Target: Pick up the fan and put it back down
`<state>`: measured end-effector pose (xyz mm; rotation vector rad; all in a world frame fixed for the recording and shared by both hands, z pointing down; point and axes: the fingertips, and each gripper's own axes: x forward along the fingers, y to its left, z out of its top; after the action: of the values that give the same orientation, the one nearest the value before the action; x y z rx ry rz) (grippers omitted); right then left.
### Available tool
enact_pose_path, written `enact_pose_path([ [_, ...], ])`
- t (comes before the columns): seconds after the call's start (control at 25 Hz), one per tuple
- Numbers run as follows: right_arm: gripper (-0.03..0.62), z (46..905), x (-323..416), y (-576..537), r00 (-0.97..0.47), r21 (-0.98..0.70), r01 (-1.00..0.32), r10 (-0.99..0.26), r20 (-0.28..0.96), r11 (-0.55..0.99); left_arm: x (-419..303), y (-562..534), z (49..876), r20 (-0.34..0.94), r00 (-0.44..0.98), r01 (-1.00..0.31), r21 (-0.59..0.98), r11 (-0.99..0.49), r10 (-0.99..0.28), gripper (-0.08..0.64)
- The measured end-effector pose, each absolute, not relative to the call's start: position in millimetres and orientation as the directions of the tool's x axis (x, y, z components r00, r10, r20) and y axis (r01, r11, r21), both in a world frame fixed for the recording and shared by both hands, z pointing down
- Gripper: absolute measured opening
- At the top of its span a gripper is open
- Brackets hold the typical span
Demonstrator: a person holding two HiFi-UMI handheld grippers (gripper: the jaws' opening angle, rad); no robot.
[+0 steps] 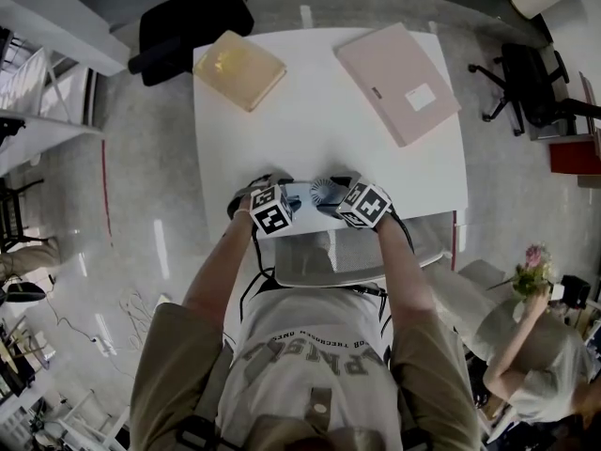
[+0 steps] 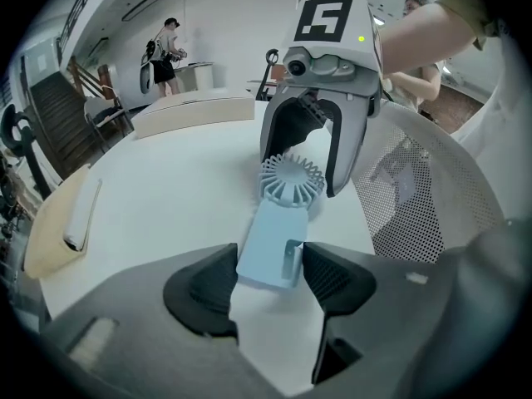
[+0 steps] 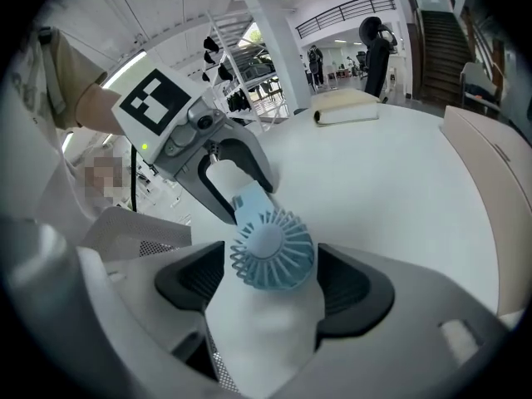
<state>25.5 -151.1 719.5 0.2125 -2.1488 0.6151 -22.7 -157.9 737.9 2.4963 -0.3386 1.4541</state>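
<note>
A small pale blue hand fan [image 1: 324,193] lies near the front edge of the white table [image 1: 282,130], between my two grippers. My left gripper [image 1: 299,196] has its pads against both sides of the fan's flat handle [image 2: 273,238]. My right gripper [image 1: 336,198] holds the round ribbed head [image 3: 271,249] between its pads, which sit tight on either side. In the left gripper view the right gripper [image 2: 303,152] stands over the head; in the right gripper view the left gripper [image 3: 241,185] straddles the handle. I cannot tell whether the fan is lifted off the table.
A yellowish flat pad [image 1: 238,69] lies at the table's back left and a pink flat box [image 1: 396,81] at the back right. A white mesh chair back [image 1: 338,252] is between me and the table. Black office chairs [image 1: 192,17] stand around; a person [image 1: 535,346] is at the lower right.
</note>
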Motion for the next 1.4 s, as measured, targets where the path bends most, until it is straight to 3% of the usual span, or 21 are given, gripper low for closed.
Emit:
enact_pose_path([
  [0.56, 0.325, 698.3, 28.4, -151.1, -0.669, -0.336, -0.437, -0.052, 0.742, 0.834, -29.5, -154.7, 728.6, 0.855, 0.493, -0.411, 0.066, -0.909, -0.161, 0.282],
  [1.16, 0.325, 640.4, 32.5, -152.6, -0.713, -0.260, -0.613, -0.379, 0.590, 0.746, -45.7, -132.1, 678.7, 0.764, 0.559, -0.552, 0.053, -0.832, -0.322, 0.296],
  [1.4, 0.325, 602.2, 35.1, -144.6, -0.700, -0.213, -0.683, -0.542, 0.466, 0.699, -51.5, -120.0, 641.7, 0.648, 0.611, -0.664, 0.108, -0.739, -0.454, 0.298],
])
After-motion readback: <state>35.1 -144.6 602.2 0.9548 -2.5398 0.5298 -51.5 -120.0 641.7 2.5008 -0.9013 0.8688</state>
